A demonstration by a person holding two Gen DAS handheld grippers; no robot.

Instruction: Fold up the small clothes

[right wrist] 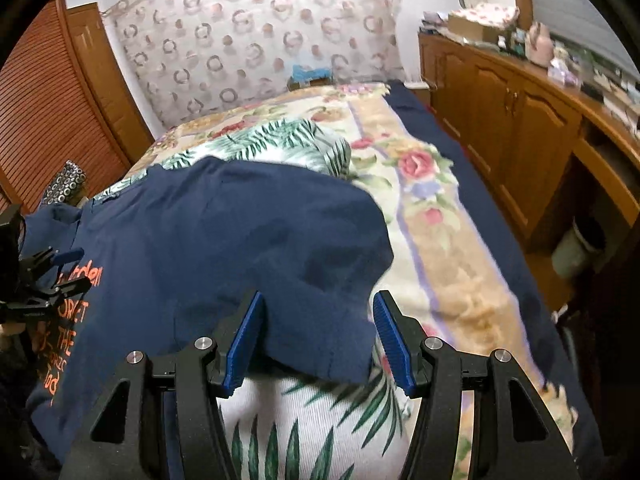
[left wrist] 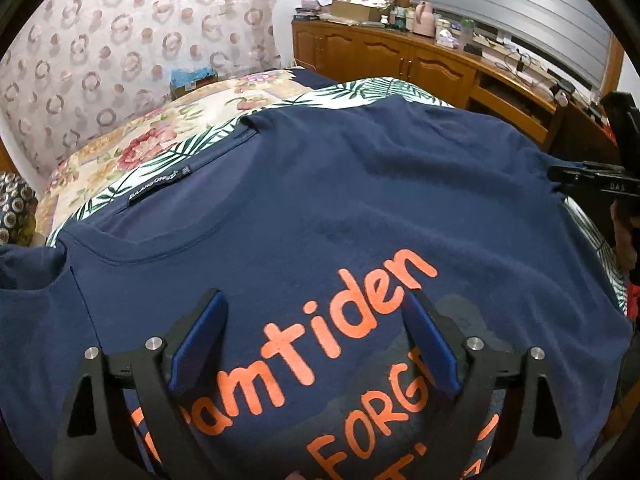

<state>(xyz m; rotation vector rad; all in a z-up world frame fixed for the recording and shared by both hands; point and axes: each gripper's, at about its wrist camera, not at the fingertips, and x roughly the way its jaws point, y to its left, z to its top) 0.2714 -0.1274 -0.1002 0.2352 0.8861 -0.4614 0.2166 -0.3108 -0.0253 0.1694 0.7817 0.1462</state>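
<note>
Right gripper (right wrist: 320, 338) spread wide around the sleeve edge of the navy cotton T-shirt with orange lettering (right wrist: 224, 232) — nothing pinched yet. Left gripper (left wrist: 316, 344) also parted, hovering over the chest print. Shirt flat on the palm-leaf cloth (right wrist: 304, 424), body leftward from the right gripper.

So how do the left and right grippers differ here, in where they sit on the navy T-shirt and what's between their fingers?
The left gripper hovers over the navy T-shirt chest, with orange lettering between its fingers; the right gripper sits at the sleeve, straddling its edge. Only palm-print fabric lies below the right one. Both are open, with blue pads.
</note>
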